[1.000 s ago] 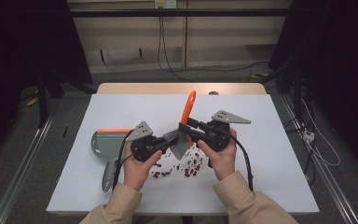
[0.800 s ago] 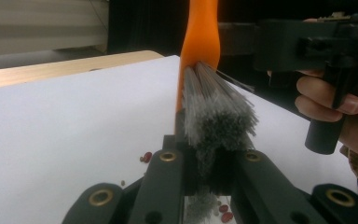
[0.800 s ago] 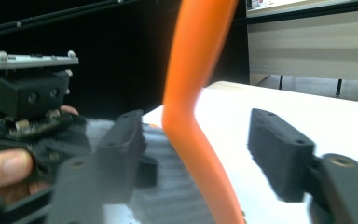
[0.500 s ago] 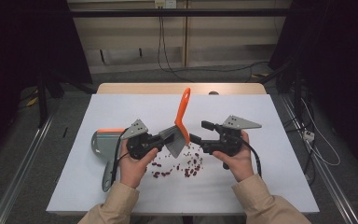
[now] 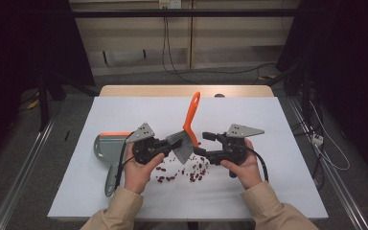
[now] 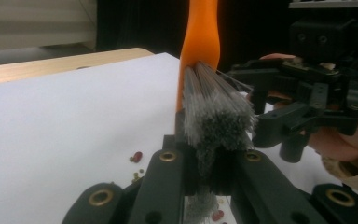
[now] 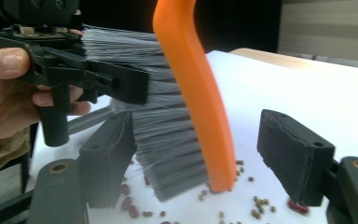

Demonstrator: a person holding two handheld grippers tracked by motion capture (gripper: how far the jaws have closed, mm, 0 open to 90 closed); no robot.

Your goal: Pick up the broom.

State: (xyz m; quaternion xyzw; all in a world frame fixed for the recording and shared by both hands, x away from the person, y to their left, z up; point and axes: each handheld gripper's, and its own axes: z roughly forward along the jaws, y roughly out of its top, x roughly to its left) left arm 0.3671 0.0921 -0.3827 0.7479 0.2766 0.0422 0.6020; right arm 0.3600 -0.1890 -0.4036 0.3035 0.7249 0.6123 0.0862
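Nearest me, two beige sleeves come in over the white tabletop (image 5: 278, 124), each hand gripping a tool. Scattered between the hands lie small dark red beans (image 5: 179, 171), with some tiny greenish ones mixed in.

The left tool (image 5: 170, 143) is clamped tight on the grey bristles (image 6: 214, 112) of a hand brush (image 5: 189, 127), holding it by its bristle end so the orange handle (image 5: 192, 112) sticks up and tilts a little away from the person. In the left gripper view the bristles bunch between the two black jaws.

The right tool (image 5: 205, 143) sits just beside the brush on its other side. Its jaws have just been opening wide, then easing in slightly, and now stand apart: the orange back of the brush lies between them with daylight on both sides, neither pad pressing on it.

Further left, a grey dustpan (image 5: 106, 149) with an orange edge rests flat on the tabletop, well apart from the beans.
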